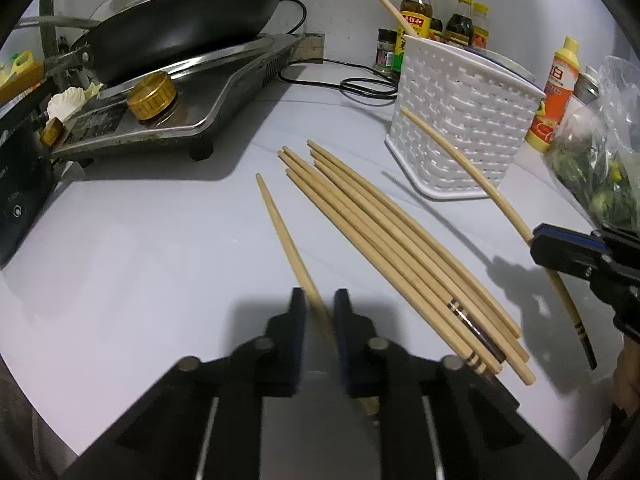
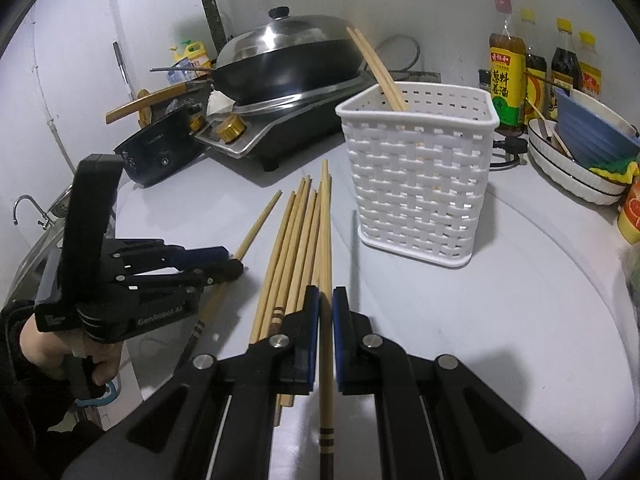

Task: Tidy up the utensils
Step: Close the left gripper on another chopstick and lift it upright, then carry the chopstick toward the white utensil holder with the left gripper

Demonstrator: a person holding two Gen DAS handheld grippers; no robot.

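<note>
Several wooden chopsticks (image 1: 400,244) lie in a bundle on the white counter, also in the right wrist view (image 2: 296,240). A white woven basket (image 1: 460,120) stands behind them, also in the right wrist view (image 2: 420,176), with two chopsticks (image 2: 378,70) standing in it. My left gripper (image 1: 320,304) is shut on a single chopstick (image 1: 280,228) that lies apart at the left of the bundle; it also shows in the right wrist view (image 2: 234,262). My right gripper (image 2: 326,300) is shut on one chopstick (image 2: 326,248), held above the counter, also seen in the left wrist view (image 1: 472,172).
A gas stove (image 1: 168,116) with a lidded wok (image 1: 188,20) stands at the back left. Sauce bottles (image 1: 416,16) line the back wall. An orange bottle (image 1: 556,96) and a bag of greens (image 1: 600,168) are at the right. Stacked dishes (image 2: 580,160) sit right of the basket.
</note>
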